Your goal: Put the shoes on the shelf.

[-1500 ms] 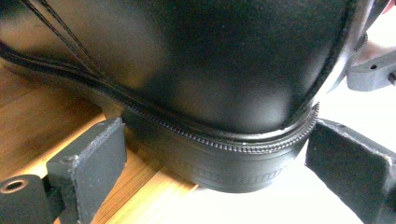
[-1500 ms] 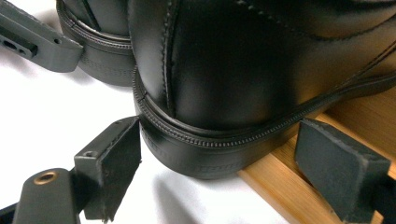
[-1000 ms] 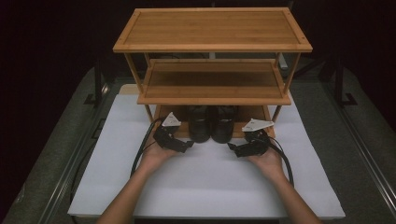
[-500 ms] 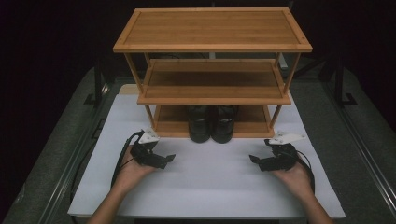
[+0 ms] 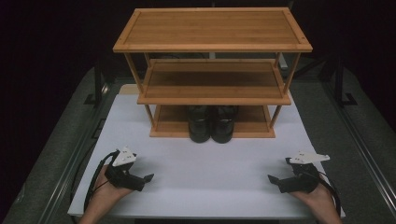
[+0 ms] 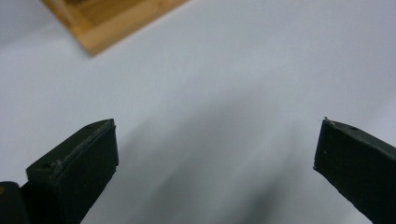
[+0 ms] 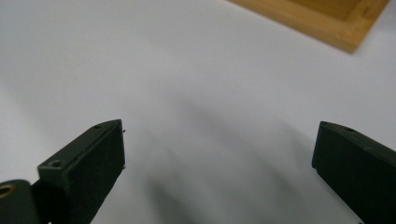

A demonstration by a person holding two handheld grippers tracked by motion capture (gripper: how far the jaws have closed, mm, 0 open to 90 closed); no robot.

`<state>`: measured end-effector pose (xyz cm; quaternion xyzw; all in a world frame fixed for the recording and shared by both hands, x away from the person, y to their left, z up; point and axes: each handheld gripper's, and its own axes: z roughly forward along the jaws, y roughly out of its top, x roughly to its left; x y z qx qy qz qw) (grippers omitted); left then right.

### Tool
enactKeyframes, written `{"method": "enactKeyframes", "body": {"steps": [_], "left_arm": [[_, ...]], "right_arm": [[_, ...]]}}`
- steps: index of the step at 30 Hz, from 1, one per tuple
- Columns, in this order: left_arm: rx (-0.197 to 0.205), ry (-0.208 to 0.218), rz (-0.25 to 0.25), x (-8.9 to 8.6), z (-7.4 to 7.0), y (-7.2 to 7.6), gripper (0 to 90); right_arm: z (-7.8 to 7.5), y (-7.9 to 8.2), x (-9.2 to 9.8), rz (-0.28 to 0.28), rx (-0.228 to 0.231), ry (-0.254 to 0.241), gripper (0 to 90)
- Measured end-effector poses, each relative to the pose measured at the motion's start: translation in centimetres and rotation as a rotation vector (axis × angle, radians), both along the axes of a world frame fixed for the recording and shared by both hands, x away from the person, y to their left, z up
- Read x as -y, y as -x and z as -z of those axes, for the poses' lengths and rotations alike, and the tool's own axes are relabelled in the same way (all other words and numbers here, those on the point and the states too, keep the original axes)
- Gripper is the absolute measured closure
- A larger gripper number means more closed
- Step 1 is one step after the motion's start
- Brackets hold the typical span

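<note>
High view showed my left gripper (image 5: 148, 178) at seven o'clock on the white mat (image 5: 210, 158), its jaws just spread wide and empty. Black shoes (image 5: 211, 123) sat at twelve o'clock on the bottom level of the wooden shelf (image 5: 212, 44), untouched. My right gripper (image 5: 272, 180) rested at five o'clock, jaws likewise just widened and holding nothing.

We carry matte black, blocky two-jaw left gripper (image 5: 148, 178) and right gripper (image 5: 271, 179), each topped by a pale grey three-cornered plate and trailing a looping black cable; small screw holes dot the squared jaw tips.
</note>
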<state>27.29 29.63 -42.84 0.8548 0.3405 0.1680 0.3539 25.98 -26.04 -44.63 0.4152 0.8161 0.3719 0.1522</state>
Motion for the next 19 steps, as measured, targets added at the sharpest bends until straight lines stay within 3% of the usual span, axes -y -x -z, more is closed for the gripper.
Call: {"method": "enactKeyframes", "body": {"steps": [7,12,19], "left_arm": [[-0.021,0.009,-0.018,-1.2,1.0,1.0,0.0],[-0.047,-0.014,-0.011,-1.2,2.2,1.1,0.0],[-0.046,-0.014,-0.015,-1.2,2.3,1.1,0.0]], "right_arm": [[1.0,0.7,0.6,0.021,-0.037,0.031,1.3],[1.1,0.9,0.3,0.024,-0.029,0.065,1.3],[1.2,1.0,0.3,0.027,-0.024,0.068,1.3]]}}
